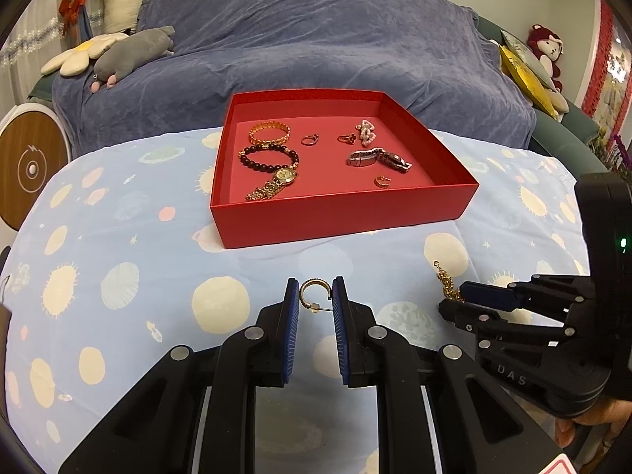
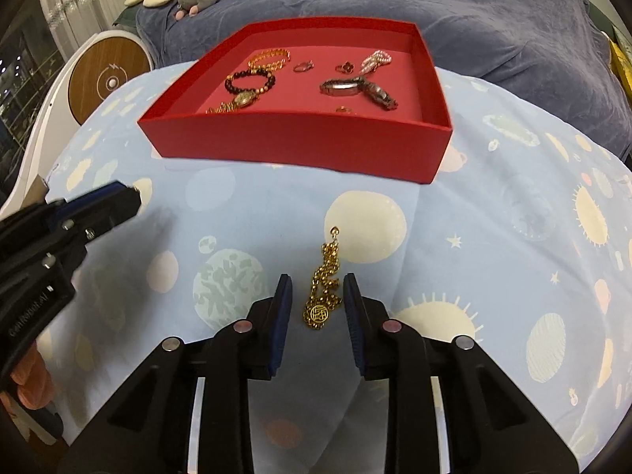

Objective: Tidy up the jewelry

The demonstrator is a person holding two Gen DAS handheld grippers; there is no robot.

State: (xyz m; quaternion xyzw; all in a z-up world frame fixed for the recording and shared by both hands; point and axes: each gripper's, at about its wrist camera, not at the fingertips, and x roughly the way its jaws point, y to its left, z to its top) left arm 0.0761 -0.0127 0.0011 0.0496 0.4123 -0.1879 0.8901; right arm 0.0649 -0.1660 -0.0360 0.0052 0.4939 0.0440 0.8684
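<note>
A red box (image 1: 335, 213) (image 2: 300, 146) sits on the blue patterned cloth and holds several pieces: a gold bracelet (image 1: 269, 132), a dark bead bracelet (image 1: 268, 158), a gold watch (image 1: 274, 182), a silver watch (image 1: 377, 158), rings and a pearl piece (image 1: 366, 132). My left gripper (image 1: 315, 296) is open around a gold hoop earring (image 1: 312, 296) lying on the cloth. My right gripper (image 2: 318, 296) is open around a gold chain with a round pendant (image 2: 322, 292); it also shows in the left wrist view (image 1: 450, 296).
A sofa under a blue-grey cover (image 1: 316, 39) stands behind the table with plush toys (image 1: 130, 55). A round white and wood device (image 1: 31, 166) stands at the left. The cloth (image 1: 118, 256) spreads around the box.
</note>
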